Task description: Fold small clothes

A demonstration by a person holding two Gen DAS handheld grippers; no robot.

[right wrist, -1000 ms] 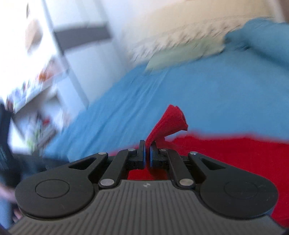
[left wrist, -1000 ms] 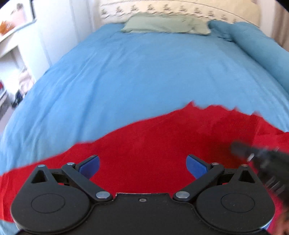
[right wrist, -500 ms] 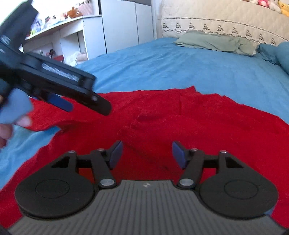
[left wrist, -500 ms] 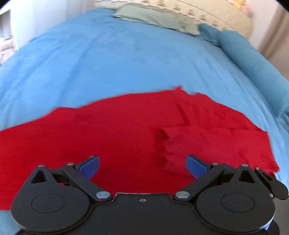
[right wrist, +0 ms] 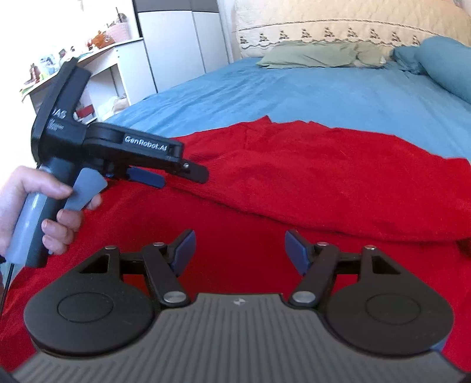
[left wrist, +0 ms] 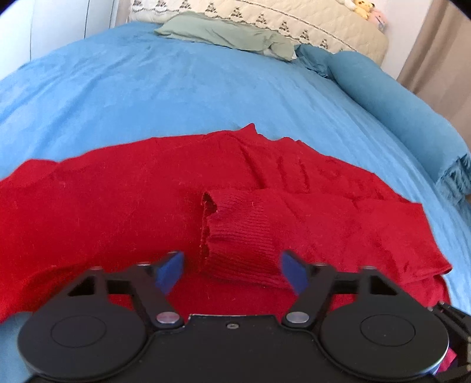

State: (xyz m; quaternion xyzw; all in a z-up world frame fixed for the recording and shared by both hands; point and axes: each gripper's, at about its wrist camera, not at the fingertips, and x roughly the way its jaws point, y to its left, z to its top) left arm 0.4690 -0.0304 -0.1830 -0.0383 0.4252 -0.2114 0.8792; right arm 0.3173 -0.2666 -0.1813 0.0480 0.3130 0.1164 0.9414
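A red knit sweater [left wrist: 117, 200] lies spread on the blue bed [left wrist: 176, 97]. One sleeve is folded across its body, the ribbed cuff [left wrist: 238, 232] lying just ahead of my left gripper [left wrist: 232, 272], which is open and empty above it. My right gripper [right wrist: 240, 250] is open and empty over the sweater [right wrist: 323, 176]. The right wrist view also shows the left gripper [right wrist: 164, 175] from the side, held in a hand at the left, above the sweater.
A green pillow [left wrist: 232, 35] and a cream headboard [left wrist: 294, 17] lie at the bed's far end. A rolled blue blanket [left wrist: 397, 112] runs along the right side. White shelves and a cupboard [right wrist: 123, 67] stand left of the bed.
My right gripper has let go of the red sleeve, opened and drawn back. The sleeve now lies folded across the sweater. My left gripper has moved closer over the cuff.
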